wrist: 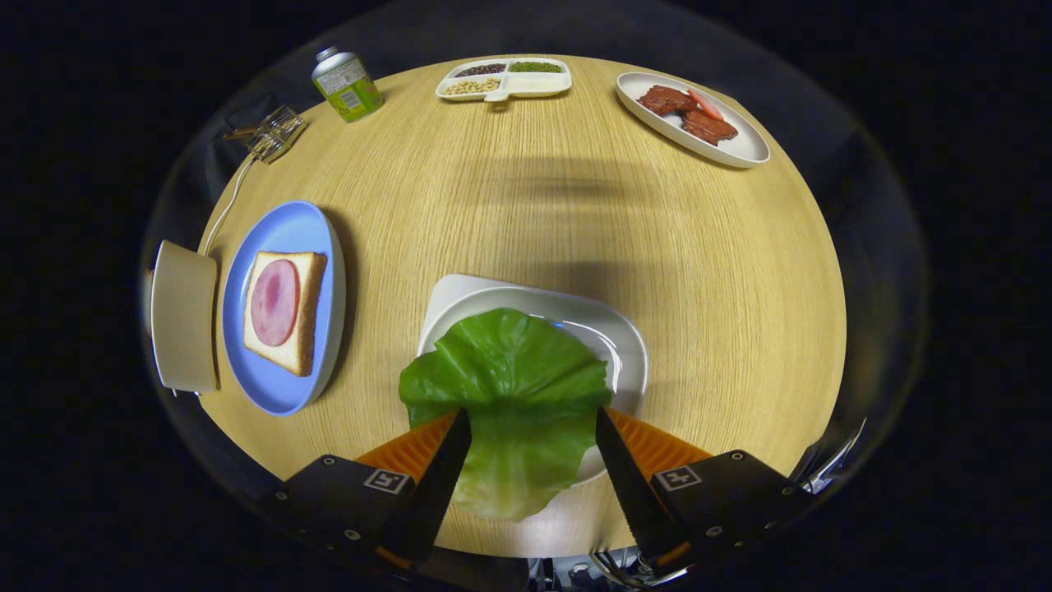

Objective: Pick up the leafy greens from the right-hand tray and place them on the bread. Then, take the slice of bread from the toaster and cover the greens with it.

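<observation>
Near the round wooden table's left edge, ham-topped bread waits on a blue plate, while toward its near edge the gripper stands wide open astride a limp, light, tearable green lettuce leaf draped over a white tray, best pinched gently at its near stem end.

Overhead light, soft shadows; edges perhaps blurred.

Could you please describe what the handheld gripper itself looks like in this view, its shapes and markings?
The gripper has two long, flat fingers that taper to points ahead. Each grows out of a blocky black housing with small screws and a square black-and-white tag marker on top. Ribbed orange panels sit on the outer side of each finger. Some metal parts and wiring show behind the right-hand housing.
</observation>
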Demonstrator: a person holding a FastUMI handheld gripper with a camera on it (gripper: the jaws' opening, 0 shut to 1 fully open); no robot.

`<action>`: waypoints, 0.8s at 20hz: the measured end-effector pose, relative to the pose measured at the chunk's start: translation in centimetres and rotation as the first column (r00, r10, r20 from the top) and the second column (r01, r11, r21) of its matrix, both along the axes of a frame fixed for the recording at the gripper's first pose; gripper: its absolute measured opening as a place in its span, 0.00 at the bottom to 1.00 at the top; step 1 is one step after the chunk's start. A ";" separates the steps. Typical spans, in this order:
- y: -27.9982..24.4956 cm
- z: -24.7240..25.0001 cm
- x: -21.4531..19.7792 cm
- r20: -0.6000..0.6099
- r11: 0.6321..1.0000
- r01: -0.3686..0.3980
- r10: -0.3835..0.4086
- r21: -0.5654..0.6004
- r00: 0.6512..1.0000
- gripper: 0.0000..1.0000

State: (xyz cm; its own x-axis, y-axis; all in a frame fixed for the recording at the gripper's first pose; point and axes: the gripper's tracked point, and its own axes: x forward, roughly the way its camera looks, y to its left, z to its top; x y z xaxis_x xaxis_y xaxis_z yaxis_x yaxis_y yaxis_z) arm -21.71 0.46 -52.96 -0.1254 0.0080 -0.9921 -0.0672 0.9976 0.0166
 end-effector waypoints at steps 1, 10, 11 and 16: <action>0.0 -0.2 -0.2 -0.010 1.000 0.000 0.000 -0.005 1.000 0.92; 0.1 -0.5 -0.3 -0.028 0.998 0.065 -0.066 -0.026 0.997 0.59; -0.1 -0.4 -0.3 -0.029 0.996 0.082 -0.083 -0.032 0.996 0.51; 0.3 0.6 0.4 -0.019 0.978 0.204 -0.203 0.048 0.979 0.05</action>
